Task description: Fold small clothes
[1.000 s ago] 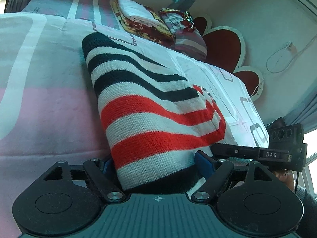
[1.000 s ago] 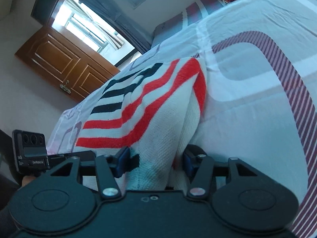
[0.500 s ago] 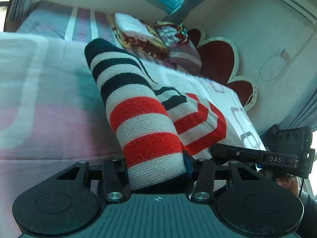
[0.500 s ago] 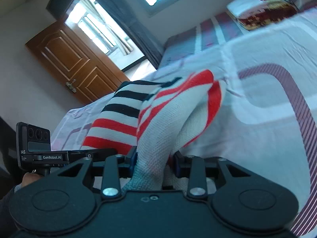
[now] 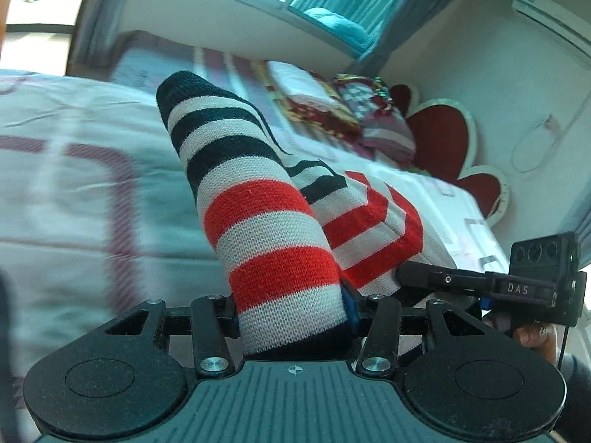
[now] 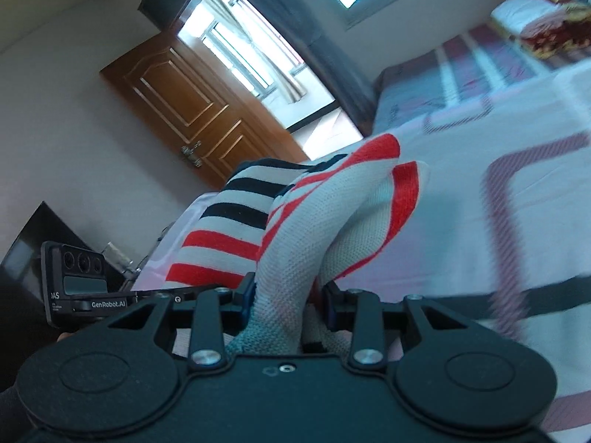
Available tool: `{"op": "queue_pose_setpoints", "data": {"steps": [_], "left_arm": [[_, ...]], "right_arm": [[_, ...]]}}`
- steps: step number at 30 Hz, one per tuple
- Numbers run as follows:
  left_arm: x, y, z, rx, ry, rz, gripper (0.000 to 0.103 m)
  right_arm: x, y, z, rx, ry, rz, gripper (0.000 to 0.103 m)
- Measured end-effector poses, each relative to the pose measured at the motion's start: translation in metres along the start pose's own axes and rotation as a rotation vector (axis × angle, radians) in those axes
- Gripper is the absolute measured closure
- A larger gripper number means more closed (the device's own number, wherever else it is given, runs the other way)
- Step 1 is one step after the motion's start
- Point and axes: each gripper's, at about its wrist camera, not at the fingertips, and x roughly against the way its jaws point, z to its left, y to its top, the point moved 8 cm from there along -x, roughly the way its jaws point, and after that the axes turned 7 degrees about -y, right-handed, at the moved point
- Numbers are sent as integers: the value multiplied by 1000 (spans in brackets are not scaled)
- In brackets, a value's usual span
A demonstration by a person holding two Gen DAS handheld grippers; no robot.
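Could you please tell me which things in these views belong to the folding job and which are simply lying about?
In the job: striped knit garment, left gripper, right gripper, bedspread.
Lying about: folded blankets, wooden door, heart-shaped headboard.

A bed (image 5: 74, 192) with a pale, maroon-lined cover fills the frame's left. Folded blankets (image 5: 317, 103) lie at upper centre, a red heart-shaped headboard (image 5: 439, 136) right of them. A wooden door (image 6: 192, 110) stands upper left.

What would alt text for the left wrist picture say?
A left gripper grips a bunched striped knit garment, red, white and black, lifted over a pink and white bed. The right gripper holds the garment's other edge.
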Motion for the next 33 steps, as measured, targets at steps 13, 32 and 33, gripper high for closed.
{"op": "queue_pose_setpoints", "data": {"steps": [13,32,33], "left_arm": [[49,-68,107,139,146,-38,23],[122,-90,66,76,335,-211,19],[121,-96,66,69,360,-201,19]], "right_arm": [[-88,-63,14,-28,-31,160,71],[-24,-59,47,78,-125,164,63],[-23,-63,47,77,-127,188,63]]}}
